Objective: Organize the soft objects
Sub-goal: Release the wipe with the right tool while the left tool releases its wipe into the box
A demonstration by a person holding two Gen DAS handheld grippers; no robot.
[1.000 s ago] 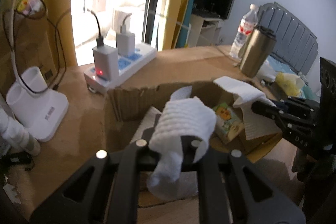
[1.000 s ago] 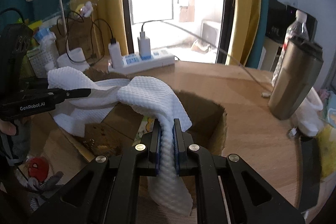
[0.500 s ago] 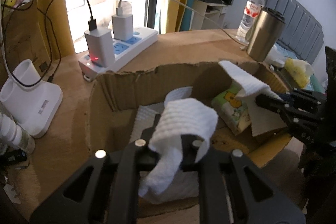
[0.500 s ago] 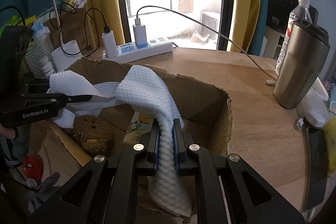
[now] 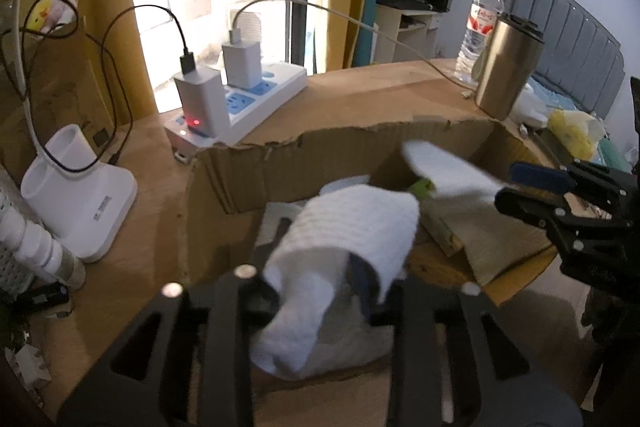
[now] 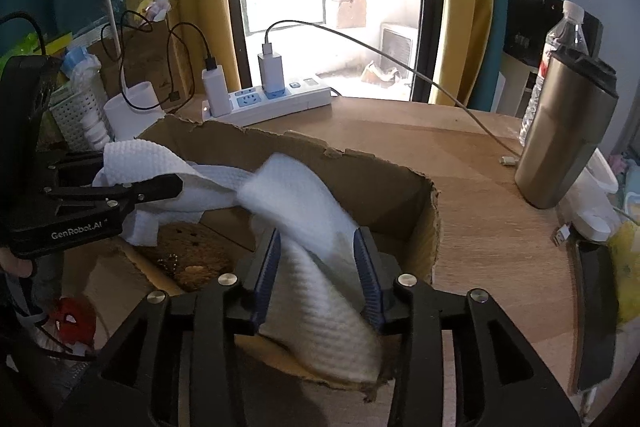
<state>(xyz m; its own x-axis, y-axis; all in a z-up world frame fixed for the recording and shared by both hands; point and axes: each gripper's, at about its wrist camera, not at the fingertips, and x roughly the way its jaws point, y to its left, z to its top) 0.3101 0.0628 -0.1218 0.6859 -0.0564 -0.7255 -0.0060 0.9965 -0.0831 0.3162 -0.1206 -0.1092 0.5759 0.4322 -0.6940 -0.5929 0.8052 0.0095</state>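
A white waffle-weave cloth (image 5: 352, 227) stretches between both grippers over an open cardboard box (image 5: 248, 171). In the left wrist view my left gripper (image 5: 316, 259) has its jaws opening; one end of the cloth is draped loosely over and between its fingers. My right gripper (image 6: 318, 239) is also opening: its blue pads stand apart, and the other end of the cloth (image 6: 304, 203), blurred, hangs between them into the box (image 6: 360, 171). Each view shows the other gripper at its edge: the right gripper (image 5: 510, 187) and the left gripper (image 6: 160, 173). A brown sponge (image 6: 188, 255) lies in the box.
A white power strip (image 5: 240, 99) with chargers and cables lies behind the box. A steel tumbler (image 6: 560, 139) and a water bottle (image 5: 480, 27) stand at the right. A white lamp base (image 5: 80, 195) and basket (image 6: 76, 115) are left; a red toy (image 6: 70, 315) is below.
Both grippers were pinched on the cloth ends; now both pairs of jaws stand apart and the cloth sags, blurred, toward the box. The hands have lowered slightly over the box.
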